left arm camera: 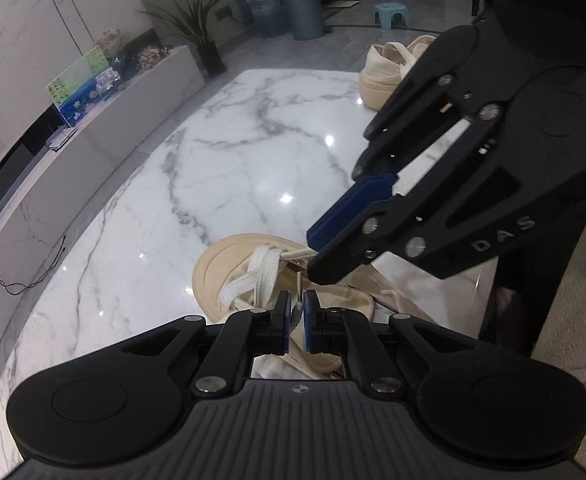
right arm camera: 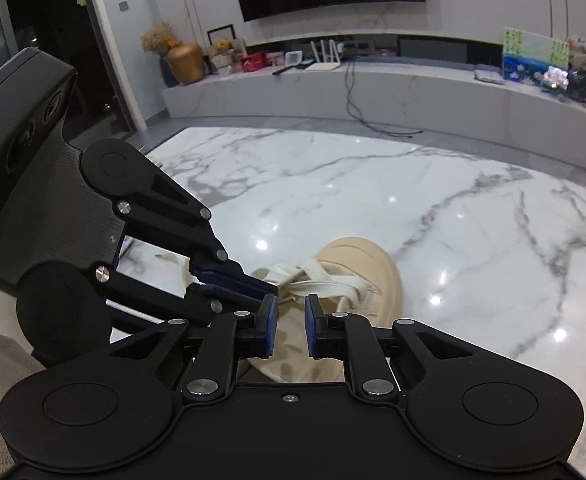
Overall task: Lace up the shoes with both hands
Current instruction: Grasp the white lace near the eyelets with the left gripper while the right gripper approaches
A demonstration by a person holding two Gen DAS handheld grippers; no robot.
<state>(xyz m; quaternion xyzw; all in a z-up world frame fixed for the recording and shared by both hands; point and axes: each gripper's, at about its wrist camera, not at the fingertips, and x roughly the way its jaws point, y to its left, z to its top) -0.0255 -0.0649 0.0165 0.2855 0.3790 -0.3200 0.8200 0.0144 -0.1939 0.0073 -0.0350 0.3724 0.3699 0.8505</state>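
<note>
A beige shoe point(left arm camera: 217, 264) lies on the white marble table point(left arm camera: 253, 152), its toe pointing away from me. A flat white lace point(left arm camera: 253, 280) crosses its front eyelets. My left gripper point(left arm camera: 297, 312) is shut on the lace's stiff tip point(left arm camera: 299, 283), which sticks up between the blue pads. My right gripper point(left arm camera: 312, 254) reaches in from the right, fingertips just over the tongue by a lace strand. In the right wrist view the right gripper point(right arm camera: 291, 320) shows a narrow gap with only the shoe point(right arm camera: 357, 264) behind it. The left gripper point(right arm camera: 267, 288) meets the lace point(right arm camera: 333, 284) there.
A second beige shoe point(left arm camera: 389, 76) stands at the table's far right. Beyond the table's edge runs a low white media bench point(right arm camera: 373, 84) with ornaments and cables. A potted plant point(left arm camera: 209, 44), a bin and a water jug stand on the floor farther off.
</note>
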